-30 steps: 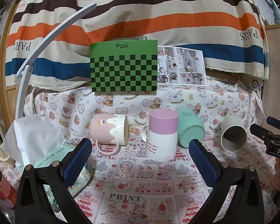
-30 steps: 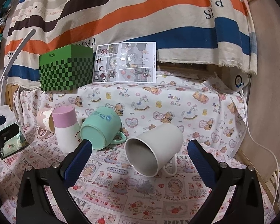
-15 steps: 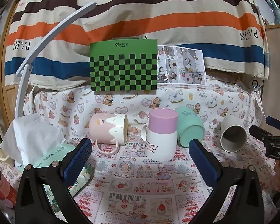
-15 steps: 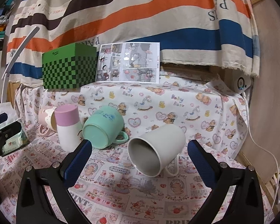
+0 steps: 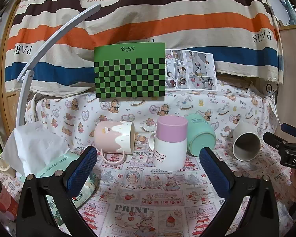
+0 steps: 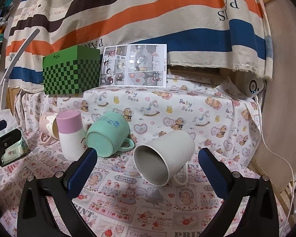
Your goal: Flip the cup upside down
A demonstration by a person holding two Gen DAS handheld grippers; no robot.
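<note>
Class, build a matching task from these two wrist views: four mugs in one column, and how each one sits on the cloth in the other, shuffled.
Things
1. grey mug
2. teal mug
3. purple-and-white mug
4. pink mug

States
A. standing mouth down
B. on its side, base toward the right wrist camera
C. on its side, handle resting on the cloth at its near side
D. on its side, open mouth toward the right wrist camera

Pairs: 1-D, 2-B, 3-A, 4-C

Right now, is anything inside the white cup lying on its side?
The white cup faces the open right tool. Its visible inner wall is bare grey; the deepest part is shadowed, so I cannot tell.
</note>
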